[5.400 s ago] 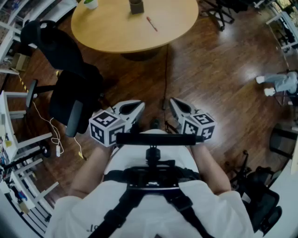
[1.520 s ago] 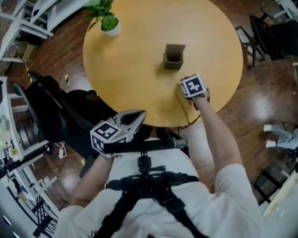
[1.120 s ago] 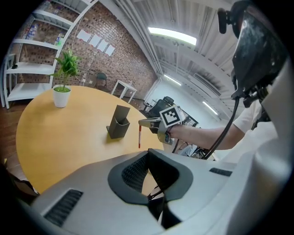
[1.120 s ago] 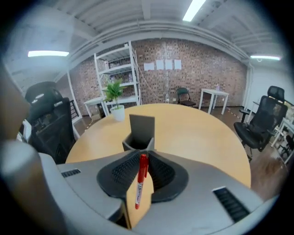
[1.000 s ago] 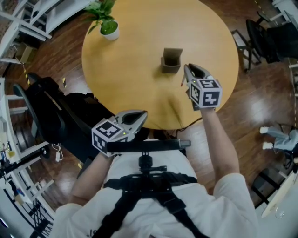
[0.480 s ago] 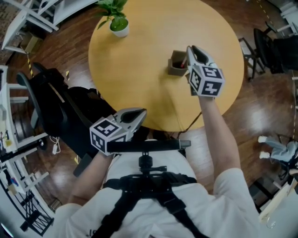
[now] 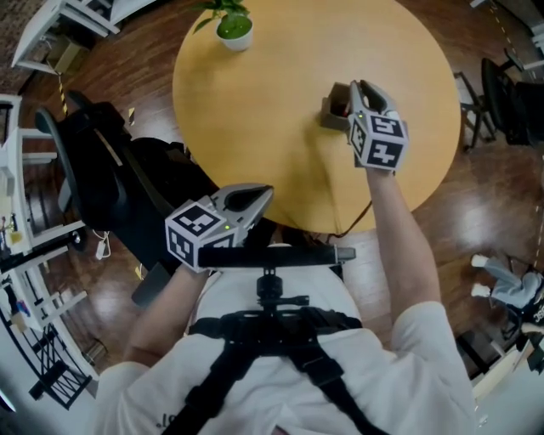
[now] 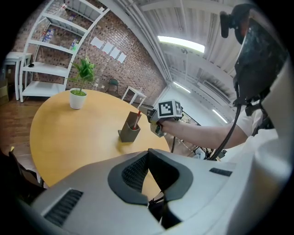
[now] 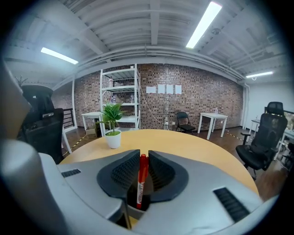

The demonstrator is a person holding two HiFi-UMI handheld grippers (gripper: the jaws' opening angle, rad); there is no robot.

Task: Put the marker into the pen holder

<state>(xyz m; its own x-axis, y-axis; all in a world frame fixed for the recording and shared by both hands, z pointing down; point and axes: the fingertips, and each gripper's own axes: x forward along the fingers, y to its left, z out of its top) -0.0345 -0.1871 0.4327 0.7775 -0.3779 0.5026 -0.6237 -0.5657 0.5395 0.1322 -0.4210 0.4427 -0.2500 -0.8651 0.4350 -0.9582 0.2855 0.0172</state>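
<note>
1. The left gripper [image 7: 262, 197] hangs low, close to the person's body and short of the near edge of the round table [image 7: 255, 110]. Its own view shows the jaws brought together with nothing between them. It appears idle and plays no part in the present step.
2. A potted plant [image 7: 234, 24] stands at the table's far edge, well apart from the working area. It is no obstruction.
3. The pen holder [image 7: 333, 112] stands upright on the right half of the table with its open mouth up.
4. The right gripper [image 7: 361, 87] sits just over the holder, its jaws clamped on the red marker [image 9: 142, 180]. The marker is held upright. In the right gripper view its lower end appears to dip into the holder's mouth. The left gripper view shows its upper part standing above the rim.
5. Judgement on the step in hand: this is the insertion itself, at or near the point of release. The marker is not yet let go.
6. Judgement on the next move:
   - The right jaws should part so that the marker drops to the bottom of the holder.
   - The gripper should then lift straight away.
   - The holder looks light, so the jaws must stay off its rim or it may tip.
</note>
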